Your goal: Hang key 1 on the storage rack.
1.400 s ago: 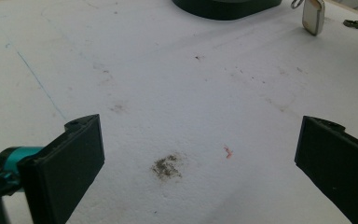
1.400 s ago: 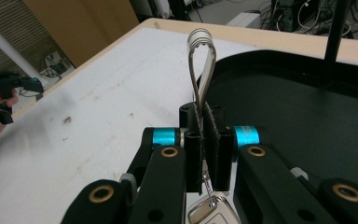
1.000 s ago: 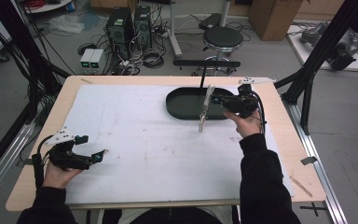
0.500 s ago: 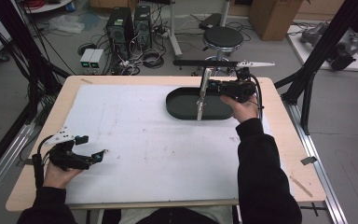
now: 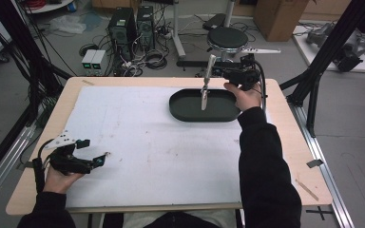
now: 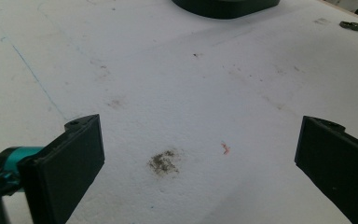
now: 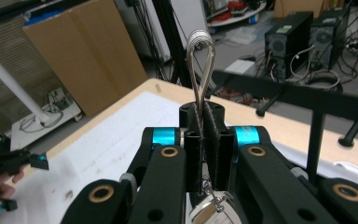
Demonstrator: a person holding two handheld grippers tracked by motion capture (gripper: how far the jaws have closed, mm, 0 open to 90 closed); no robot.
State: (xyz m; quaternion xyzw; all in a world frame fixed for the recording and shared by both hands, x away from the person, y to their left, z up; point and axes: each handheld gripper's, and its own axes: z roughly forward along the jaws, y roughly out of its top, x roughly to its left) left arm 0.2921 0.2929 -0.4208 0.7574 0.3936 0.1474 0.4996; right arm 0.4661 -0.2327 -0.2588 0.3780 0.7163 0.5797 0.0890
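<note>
Above black tray (image 5: 185,111), gripped tongs (image 5: 206,85)

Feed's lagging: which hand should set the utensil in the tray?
Right. The right tongs are shut on the utensil, held over the tray; the left tongs sit open, far off on the near side.

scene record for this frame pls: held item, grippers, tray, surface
held item: metal tongs, loop end up, tips hanging over the tray
right gripper: shut on the tongs, raised above the far side of the table
left gripper: open, nothing between the jaws, low at the near left
tray: black, oval, far right of centre
surface: white mat, a few stains
</note>
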